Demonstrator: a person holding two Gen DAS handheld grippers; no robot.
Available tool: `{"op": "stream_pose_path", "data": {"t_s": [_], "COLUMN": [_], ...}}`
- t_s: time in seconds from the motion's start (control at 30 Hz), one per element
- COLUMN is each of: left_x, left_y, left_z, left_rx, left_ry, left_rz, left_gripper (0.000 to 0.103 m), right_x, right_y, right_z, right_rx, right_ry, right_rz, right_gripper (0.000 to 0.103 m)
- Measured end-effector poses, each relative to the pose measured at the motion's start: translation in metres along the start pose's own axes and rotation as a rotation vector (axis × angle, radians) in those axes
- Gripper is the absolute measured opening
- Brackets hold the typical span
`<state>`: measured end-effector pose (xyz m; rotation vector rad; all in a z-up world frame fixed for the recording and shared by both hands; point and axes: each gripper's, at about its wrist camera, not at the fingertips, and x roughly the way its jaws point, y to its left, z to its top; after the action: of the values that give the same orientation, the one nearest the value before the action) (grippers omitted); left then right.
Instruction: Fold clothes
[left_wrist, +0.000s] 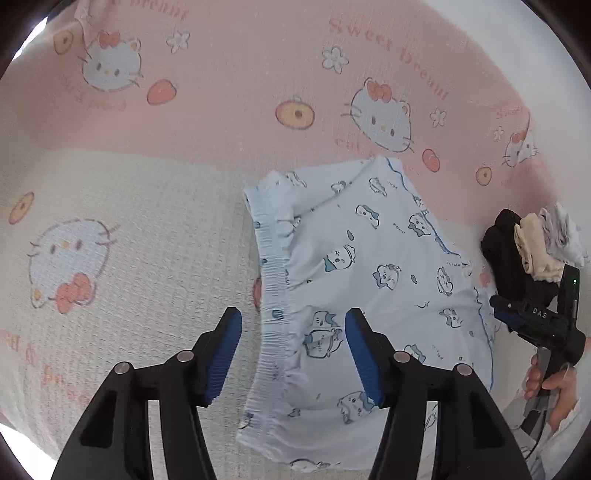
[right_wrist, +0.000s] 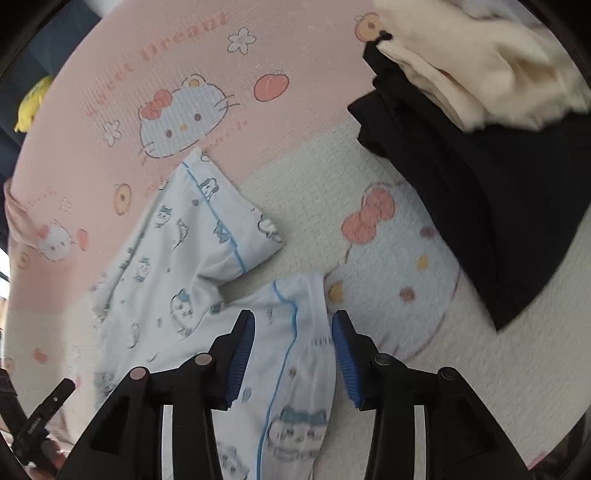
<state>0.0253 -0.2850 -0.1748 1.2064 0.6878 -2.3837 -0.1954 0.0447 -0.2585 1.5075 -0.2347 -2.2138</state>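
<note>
Pale blue children's shorts (left_wrist: 362, 266) with a cartoon print and blue piping lie flat on the bed. My left gripper (left_wrist: 293, 325) is open, its jaws either side of the gathered elastic waistband (left_wrist: 271, 280), just above the cloth. In the right wrist view the shorts (right_wrist: 173, 258) show both leg ends. My right gripper (right_wrist: 293, 328) is open over the nearer leg hem (right_wrist: 295, 332), holding nothing. The right gripper also shows in the left wrist view (left_wrist: 532, 317), held by a hand at the right edge.
A pink and cream Hello Kitty bedspread (left_wrist: 221, 92) covers the bed. A pile of black, cream and white clothes (right_wrist: 480, 147) sits to the right of the shorts, also seen in the left wrist view (left_wrist: 532, 243). A yellow object (right_wrist: 33, 103) lies beyond the bed's far left edge.
</note>
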Motion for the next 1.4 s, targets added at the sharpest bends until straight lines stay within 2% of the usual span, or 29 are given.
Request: {"op": "stream_pose_path", "data": {"t_s": [0.2,0.43,0.57,0.83,0.93,1.2,1.3,1.4], "left_x": [-0.012,-0.013,-0.009,-0.003,-0.003,-0.003,-0.001,0.003], "left_y": [0.002,-0.007,-0.011,-0.013,-0.014,-0.011,-0.009,-0.007], "left_z": [-0.023,-0.046,-0.062,-0.082,-0.086,-0.084,-0.080,-0.076], "left_rx": [0.070,0.116,0.159,0.204,0.226,0.229,0.222,0.207], "left_ry": [0.024,0.062,0.089,0.130,0.127,0.111,0.111,0.115], "left_rz": [-0.019,-0.052,-0.065,-0.061,-0.044,-0.028,-0.028,-0.030], "left_gripper": [0.056,0.056,0.056,0.056,0.056,0.055,0.055,0.055], "right_x": [-0.025,-0.047,-0.046,-0.049,-0.043,-0.038,-0.040,-0.010], "right_y": [-0.017,-0.015,-0.002,0.025,0.032,0.041,0.036,0.048], "right_z": [-0.044,-0.098,-0.120,-0.130,-0.136,-0.148,-0.148,-0.133], "right_rx": [-0.016,-0.018,-0.045,-0.149,-0.191,-0.278,-0.280,-0.288], "right_ry": [0.105,0.237,0.319,0.317,0.342,0.373,0.364,0.342], "right_rz": [0.043,0.062,0.006,0.001,-0.028,-0.060,-0.060,-0.052], "right_gripper": [0.043,0.043,0.043,0.043,0.043,0.042,0.038,0.037]}}
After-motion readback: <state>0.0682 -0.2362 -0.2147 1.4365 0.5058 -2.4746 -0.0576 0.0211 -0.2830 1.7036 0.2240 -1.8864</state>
